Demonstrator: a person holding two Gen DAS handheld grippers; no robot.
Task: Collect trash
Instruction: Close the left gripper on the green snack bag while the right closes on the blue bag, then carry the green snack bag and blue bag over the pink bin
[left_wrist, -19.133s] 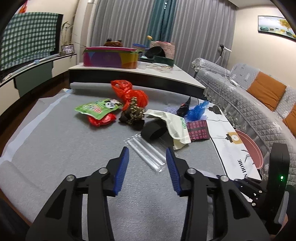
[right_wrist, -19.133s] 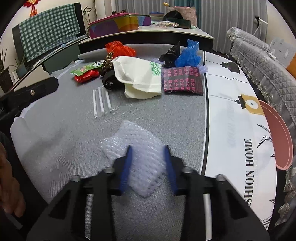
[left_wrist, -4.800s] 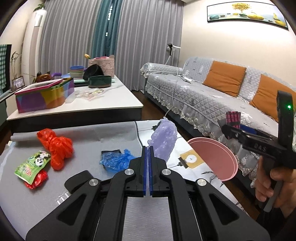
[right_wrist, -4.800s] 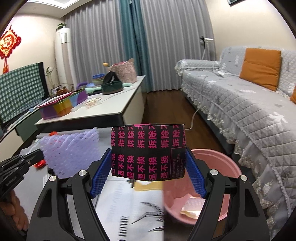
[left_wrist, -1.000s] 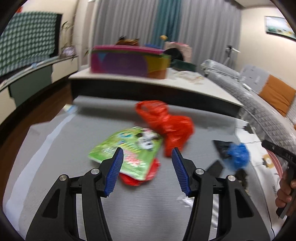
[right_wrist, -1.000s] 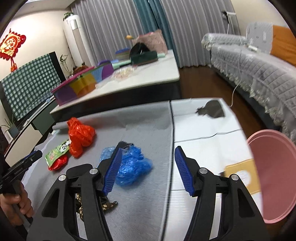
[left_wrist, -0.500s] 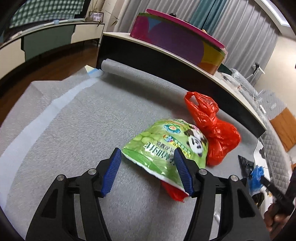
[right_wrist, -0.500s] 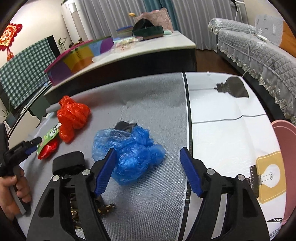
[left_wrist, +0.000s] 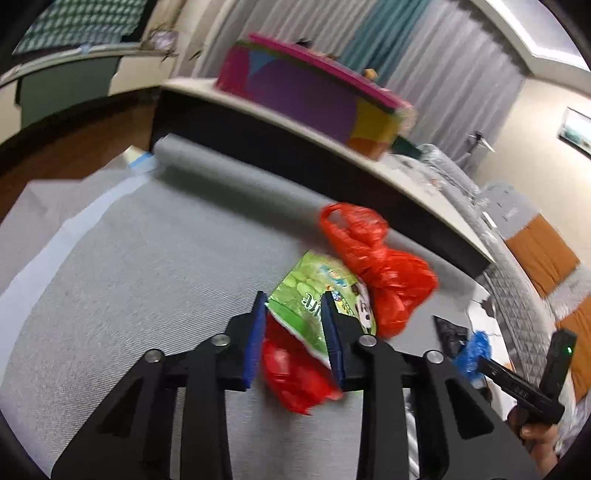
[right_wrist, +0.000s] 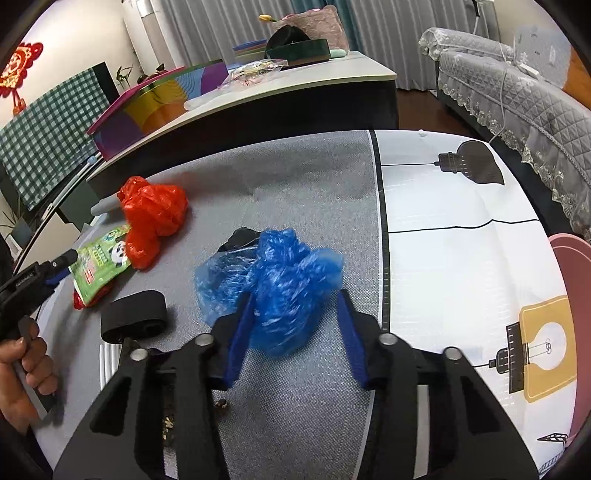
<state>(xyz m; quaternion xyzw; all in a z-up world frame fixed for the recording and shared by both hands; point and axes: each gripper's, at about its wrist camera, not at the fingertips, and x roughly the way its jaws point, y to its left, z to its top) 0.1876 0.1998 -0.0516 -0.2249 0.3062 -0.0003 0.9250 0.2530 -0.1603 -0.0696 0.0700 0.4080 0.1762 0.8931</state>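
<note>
While both grippers sit low over the grey mat (right_wrist: 295, 177), their jaws have just been closing. Left gripper (left_wrist: 295, 306): green snack packet (left_wrist: 310, 295) w/ panda print betw. its blue pads, pads look to be on its edges; print on it too blurred to read. Red wrapper (left_wrist: 295, 373) under it, red plastic bag (left_wrist: 384, 269) touching its far side. Right gripper (right_wrist: 295, 306): jaws around blue plastic bag (right_wrist: 273, 280), right pad not clearly touching, so grip uncertain. Black band (right_wrist: 133, 314) lies left of it. Pink bin (right_wrist: 572, 266) at right edge, off the mat. Lettering on left gripper body in right view too small to read.
</note>
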